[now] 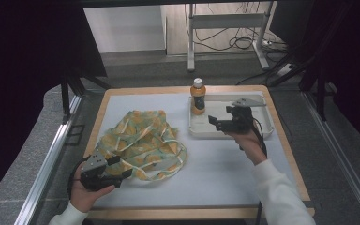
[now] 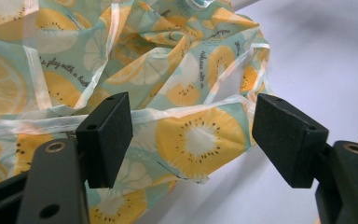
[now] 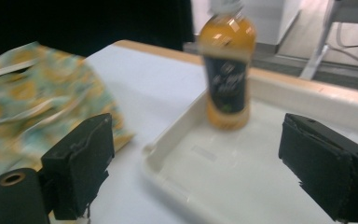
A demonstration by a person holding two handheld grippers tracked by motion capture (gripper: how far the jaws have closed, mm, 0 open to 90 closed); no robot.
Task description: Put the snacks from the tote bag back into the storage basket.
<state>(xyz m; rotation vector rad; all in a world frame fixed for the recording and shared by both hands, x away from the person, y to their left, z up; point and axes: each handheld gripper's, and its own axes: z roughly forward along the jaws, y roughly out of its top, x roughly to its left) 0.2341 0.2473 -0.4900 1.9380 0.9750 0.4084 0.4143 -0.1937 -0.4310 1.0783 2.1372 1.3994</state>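
A crumpled thin bag (image 1: 143, 143) printed with orange and kiwi slices lies on the left half of the white mat. My left gripper (image 1: 120, 167) sits at the bag's near edge, open. In the left gripper view the bag (image 2: 135, 56) and a pale strap run across between the wide-apart jaws of the left gripper (image 2: 191, 121), and the pads do not press on it. An orange juice bottle (image 1: 198, 97) stands upright in the far left corner of a white tray (image 1: 204, 127). My right gripper (image 1: 221, 116) hovers over the tray, open and empty. In the right gripper view the right gripper (image 3: 196, 140) faces the bottle (image 3: 226, 70).
The tray (image 3: 223, 172) holds nothing but the bottle. The bag (image 3: 32, 93) lies to its left. The mat covers a wooden table (image 1: 281, 140) with metal rails on both sides. Beyond the far edge stand a metal frame (image 1: 191, 42) and floor cables.
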